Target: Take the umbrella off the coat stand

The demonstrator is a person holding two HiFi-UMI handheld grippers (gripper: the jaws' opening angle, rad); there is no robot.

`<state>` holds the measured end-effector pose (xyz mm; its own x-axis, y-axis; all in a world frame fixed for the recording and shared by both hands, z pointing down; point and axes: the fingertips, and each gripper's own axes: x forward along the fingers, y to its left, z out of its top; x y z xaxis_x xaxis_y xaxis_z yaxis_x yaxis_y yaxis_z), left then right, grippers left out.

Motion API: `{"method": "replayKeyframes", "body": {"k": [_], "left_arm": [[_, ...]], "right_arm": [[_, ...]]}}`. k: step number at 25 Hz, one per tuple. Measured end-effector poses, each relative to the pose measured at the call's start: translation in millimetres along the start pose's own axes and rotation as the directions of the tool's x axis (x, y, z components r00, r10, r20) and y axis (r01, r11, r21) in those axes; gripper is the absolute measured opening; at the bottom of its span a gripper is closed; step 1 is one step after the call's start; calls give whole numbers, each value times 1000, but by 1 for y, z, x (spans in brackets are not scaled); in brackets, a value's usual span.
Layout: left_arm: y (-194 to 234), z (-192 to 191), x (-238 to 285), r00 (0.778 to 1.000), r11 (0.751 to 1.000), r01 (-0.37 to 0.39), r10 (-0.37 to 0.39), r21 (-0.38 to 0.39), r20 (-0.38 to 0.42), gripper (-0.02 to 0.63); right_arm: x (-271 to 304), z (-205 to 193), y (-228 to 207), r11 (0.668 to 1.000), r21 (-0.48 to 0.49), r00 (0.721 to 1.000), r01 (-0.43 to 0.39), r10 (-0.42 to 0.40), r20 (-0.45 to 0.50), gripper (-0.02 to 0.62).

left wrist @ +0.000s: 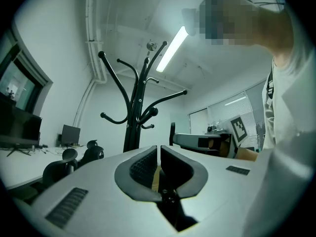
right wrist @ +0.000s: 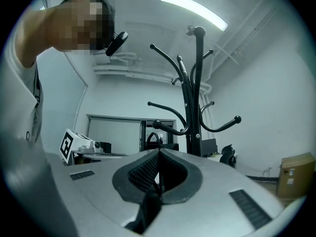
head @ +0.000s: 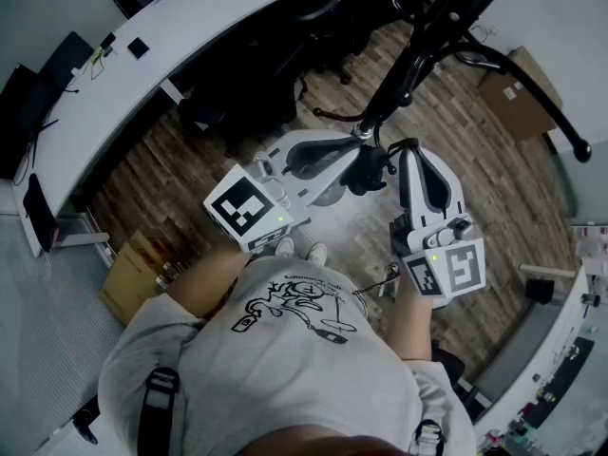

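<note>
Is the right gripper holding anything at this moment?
No: in the right gripper view the right gripper has its jaws pressed together with nothing between them, and the coat stand stands apart beyond them.

Coat stand point(head: 432, 31) top cut off by head view's upper edge, foot hidden behind left gripper point(left wrist: 159, 152)

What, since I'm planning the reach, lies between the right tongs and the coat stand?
Nothing that shows: in the right gripper view, only bare air separates the shut right tongs from the coat stand.
</note>
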<state>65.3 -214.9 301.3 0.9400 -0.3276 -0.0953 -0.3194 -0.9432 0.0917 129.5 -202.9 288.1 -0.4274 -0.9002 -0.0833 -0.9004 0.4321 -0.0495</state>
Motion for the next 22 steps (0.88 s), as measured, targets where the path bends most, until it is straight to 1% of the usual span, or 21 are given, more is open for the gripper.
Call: {"method": "replayKeyframes", "body": {"k": [5,11,22], "left_arm": [[10,-1,-9,998,998,-59,59,-3,2,28],[16,-3,-20,994,994,-110,110,-3,1,28],[17,-9,-22,989,989,-148,148,13,-16,28]], "right_arm": [[-9,-8,-8,1000,1,1000,17,-17,-12,9],[-19,-15,-12,999,-9,999,34,-34,-33,9],[-32,-25,-17,999,-18,997,51,-52,-61,9]]}}
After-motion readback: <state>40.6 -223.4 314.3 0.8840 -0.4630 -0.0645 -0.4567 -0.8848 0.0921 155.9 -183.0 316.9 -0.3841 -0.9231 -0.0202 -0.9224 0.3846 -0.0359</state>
